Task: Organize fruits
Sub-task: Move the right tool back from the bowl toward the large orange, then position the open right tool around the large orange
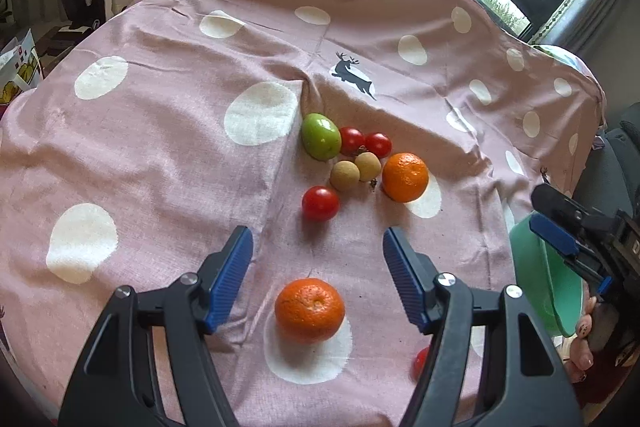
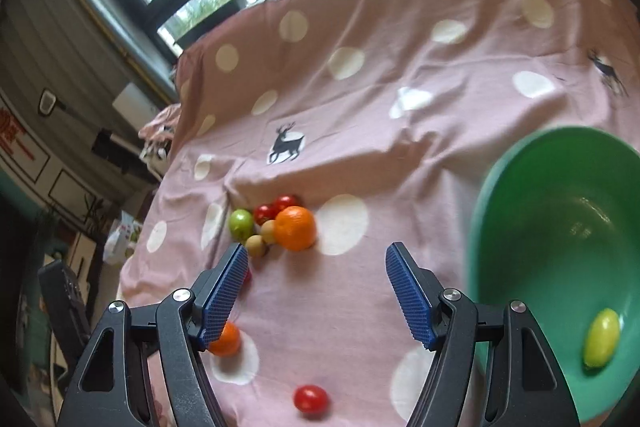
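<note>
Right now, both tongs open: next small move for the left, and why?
Probably lower the left tongs and close on the near orange. It lies loose on the cloth between the open jaws, and the green bowl holds only a yellow fruit.

Fruits (image 1: 360, 163) clustered on cloth; one in bowl (image 2: 520, 187).

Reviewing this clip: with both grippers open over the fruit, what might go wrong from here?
1. The near orange lies loose between the open left gripper pads; round, it may roll on the wrinkled cloth when pinched.
2. The cherry tomatoes look soft; a hard squeeze could burst one.
3. The green bowl appears tilted, so the yellow-green fruit inside could roll out.
</note>
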